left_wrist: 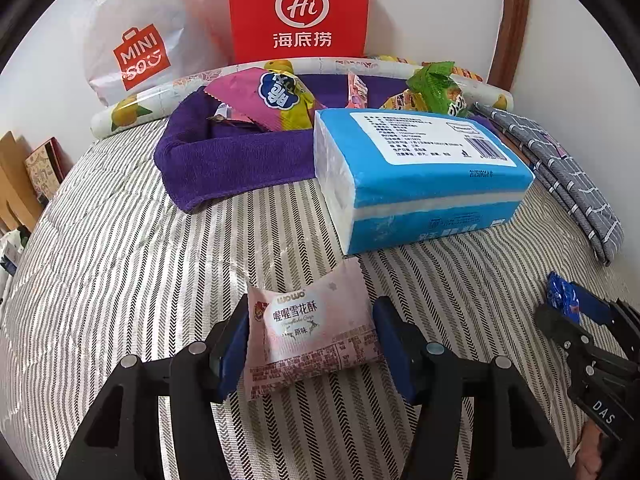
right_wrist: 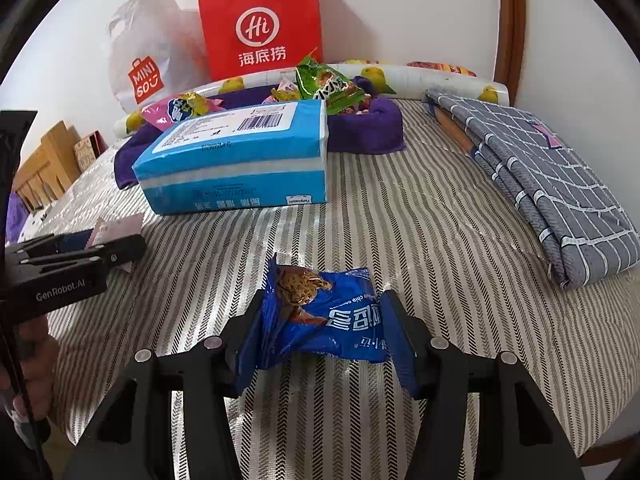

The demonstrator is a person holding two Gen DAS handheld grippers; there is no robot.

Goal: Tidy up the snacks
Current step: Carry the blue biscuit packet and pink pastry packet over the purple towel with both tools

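Observation:
My left gripper [left_wrist: 310, 334] is shut on a pink snack packet [left_wrist: 310, 320], its pads against both sides, just above the striped bedcover [left_wrist: 120, 260]. My right gripper [right_wrist: 320, 320] is shut on a blue cookie packet [right_wrist: 324, 320]; it also shows in the left wrist view [left_wrist: 564, 296]. A purple fabric basket [left_wrist: 224, 164] at the back holds several snack bags, among them a pink-and-yellow bag [left_wrist: 264, 100] and a green bag [left_wrist: 436, 84]. The basket also shows in the right wrist view [right_wrist: 368, 128], behind the tissue pack.
A blue tissue pack [left_wrist: 420, 176] lies in front of the basket. A folded grey checked cloth [right_wrist: 540, 184] lies at the right. A red paper bag [left_wrist: 298, 8], a white Miniso bag [left_wrist: 136, 40] and a lemon-print roll [left_wrist: 132, 108] stand along the wall.

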